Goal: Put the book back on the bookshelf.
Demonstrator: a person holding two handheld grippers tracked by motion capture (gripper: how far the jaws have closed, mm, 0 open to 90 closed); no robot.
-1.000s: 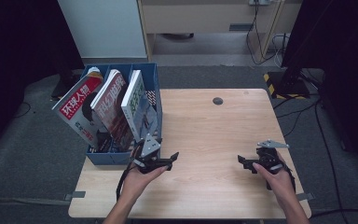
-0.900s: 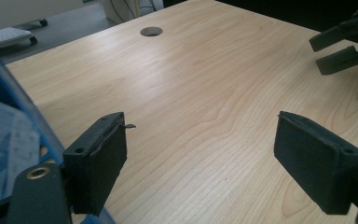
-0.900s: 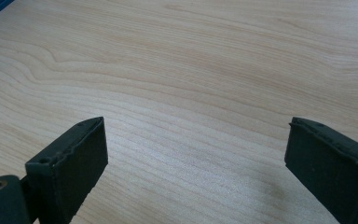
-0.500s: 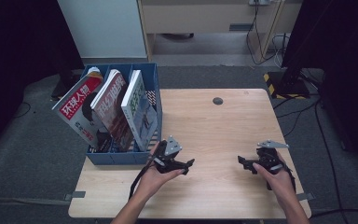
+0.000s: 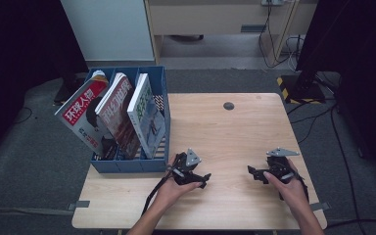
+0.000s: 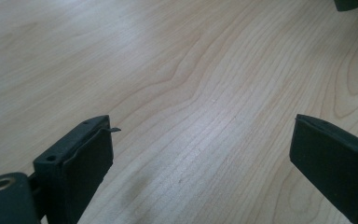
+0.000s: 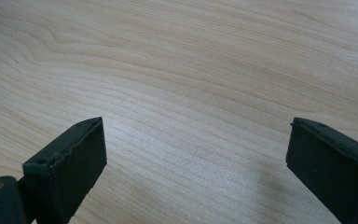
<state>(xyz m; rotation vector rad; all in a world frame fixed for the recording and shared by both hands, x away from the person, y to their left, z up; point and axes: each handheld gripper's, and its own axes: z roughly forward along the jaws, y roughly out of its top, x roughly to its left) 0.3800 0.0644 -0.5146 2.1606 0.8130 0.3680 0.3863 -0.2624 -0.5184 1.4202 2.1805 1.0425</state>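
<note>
High view: two hand-held grippers low over a wooden table (image 5: pixel 235 127), both empty.
Left gripper (image 5: pixel 201 177), at 7 o'clock from the table's centre, lies just beside the blue file box (image 5: pixel 127 165) holding three magazines (image 5: pixel 112 113); right gripper (image 5: pixel 252 172) sits at 5 o'clock, near the front edge. Each has its jaws spread wide on nothing, with bare wood between and beyond them.

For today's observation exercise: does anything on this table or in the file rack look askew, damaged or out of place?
Mildly. The three magazines in the blue file rack lean left instead of standing upright, the leftmost jutting past the rack's side. The left gripper and right gripper are open over bare table. No spill or damage shows.
</note>
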